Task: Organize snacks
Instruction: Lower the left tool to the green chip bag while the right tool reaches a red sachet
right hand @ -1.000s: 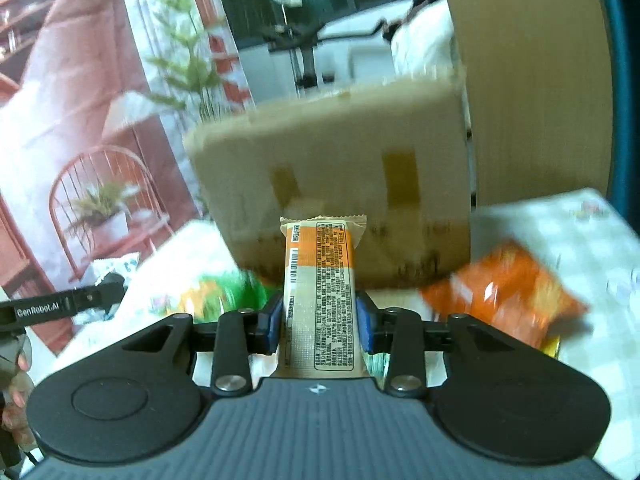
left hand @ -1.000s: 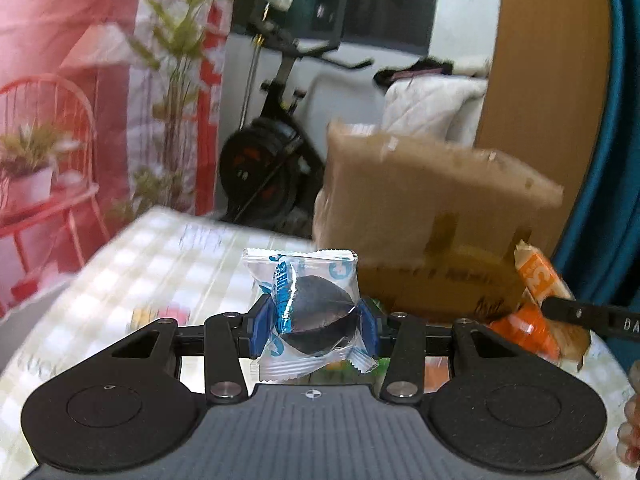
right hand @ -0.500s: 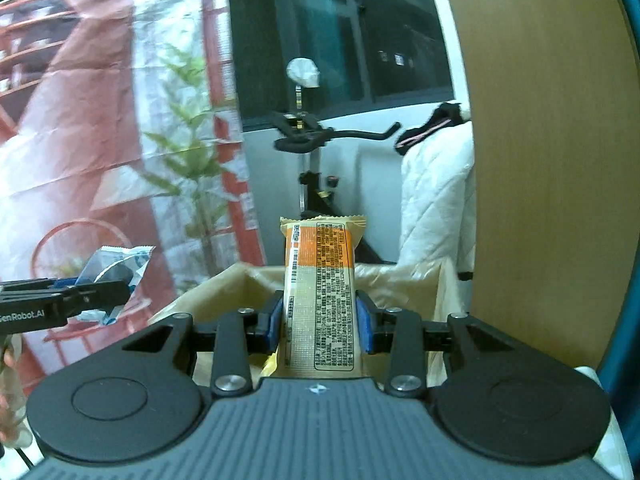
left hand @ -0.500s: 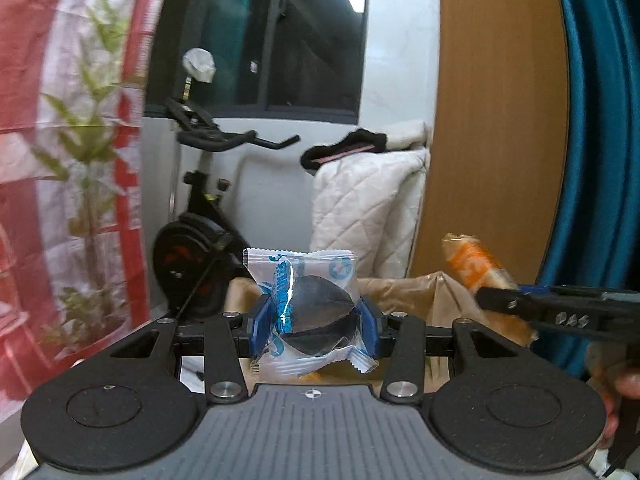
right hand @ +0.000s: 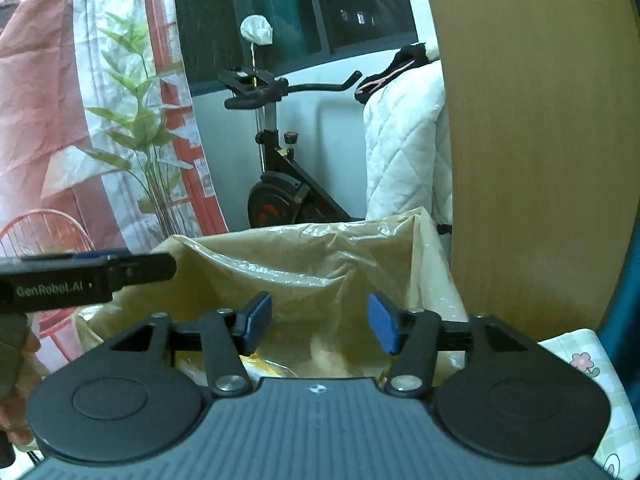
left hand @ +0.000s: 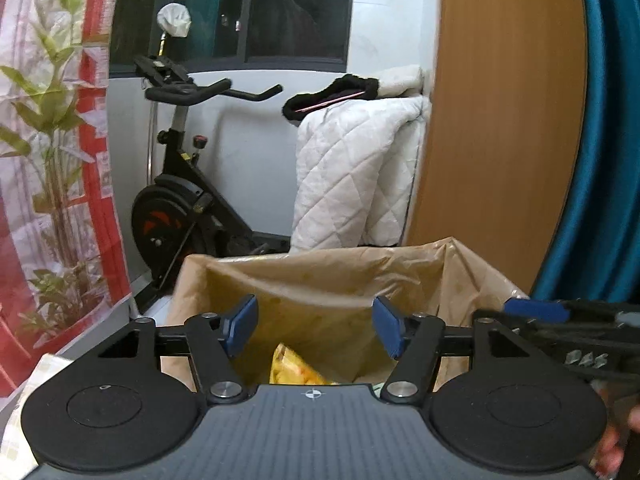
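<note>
Both grippers are hovering over a cardboard box (left hand: pixel 320 280) lined with a thin plastic bag (right hand: pixel 304 264), the left gripper (left hand: pixel 316 330) and the right gripper (right hand: pixel 318 322) each with jaws that have just been opening and are now released, nothing between the blue pads. The snacks are lying low inside the box, where a yellow snack packet (left hand: pixel 292 368) is showing in the left wrist view. Such packets are likely handling as light, soft and crinkly, their glossy film slippery and their contents easily crushed, so a gentle pinch across the flat middle is looking safest. The only readable writing is the "GenRobot.AI" lettering (right hand: pixel 50 290) on the left gripper, seen from the right wrist camera; the packet's print is too blurred to read
</note>
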Available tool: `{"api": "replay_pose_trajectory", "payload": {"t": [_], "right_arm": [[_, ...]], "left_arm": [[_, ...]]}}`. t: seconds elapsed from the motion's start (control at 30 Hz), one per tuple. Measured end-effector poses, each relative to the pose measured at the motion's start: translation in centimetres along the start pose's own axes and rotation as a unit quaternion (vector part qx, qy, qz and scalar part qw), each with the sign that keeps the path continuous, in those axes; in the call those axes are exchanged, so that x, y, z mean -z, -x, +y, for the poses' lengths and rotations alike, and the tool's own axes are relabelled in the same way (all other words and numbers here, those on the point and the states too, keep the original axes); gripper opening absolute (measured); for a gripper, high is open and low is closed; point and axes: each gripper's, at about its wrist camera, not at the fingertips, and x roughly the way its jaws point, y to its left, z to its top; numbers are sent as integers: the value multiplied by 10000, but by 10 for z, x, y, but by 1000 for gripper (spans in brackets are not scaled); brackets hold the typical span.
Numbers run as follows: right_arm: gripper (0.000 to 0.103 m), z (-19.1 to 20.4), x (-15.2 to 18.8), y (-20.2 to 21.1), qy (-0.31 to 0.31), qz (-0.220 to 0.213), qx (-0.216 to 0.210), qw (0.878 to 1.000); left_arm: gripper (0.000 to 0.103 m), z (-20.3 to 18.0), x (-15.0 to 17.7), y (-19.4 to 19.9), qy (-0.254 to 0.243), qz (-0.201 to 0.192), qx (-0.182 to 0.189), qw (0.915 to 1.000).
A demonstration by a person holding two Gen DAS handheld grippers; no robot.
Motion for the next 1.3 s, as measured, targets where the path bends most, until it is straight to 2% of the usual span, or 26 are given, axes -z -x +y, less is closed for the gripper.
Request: {"api": "replay_pose_trajectory", "payload": {"t": [0.3,0.43,0.57,0.73,0.9,1.13,1.3], "right_arm": [[57,9,19,66,278,-252,-559,9977],[57,10,37,91,164,-253,-694,9971],[57,5,68,111,-8,-93,-709,9974],[57,-7,113,118,-325,460,-480,9973],[57,-15,161,113,-336,1102,-102,9933],[57,-34,203,107,122,1637,561,9848],[57,-40,226,102,386,1930,723,9778]], "left_arm": [[65,35,30,86,17,-114,-146,9998],[65,49,58,115,45,16,-252,9997],[65,60,90,127,147,253,-295,9991],[65,66,124,128,401,528,-294,9974],[64,64,146,121,686,733,-260,9946],[64,53,172,117,847,948,-88,9918],[63,45,181,115,802,1048,-36,9913]]}}
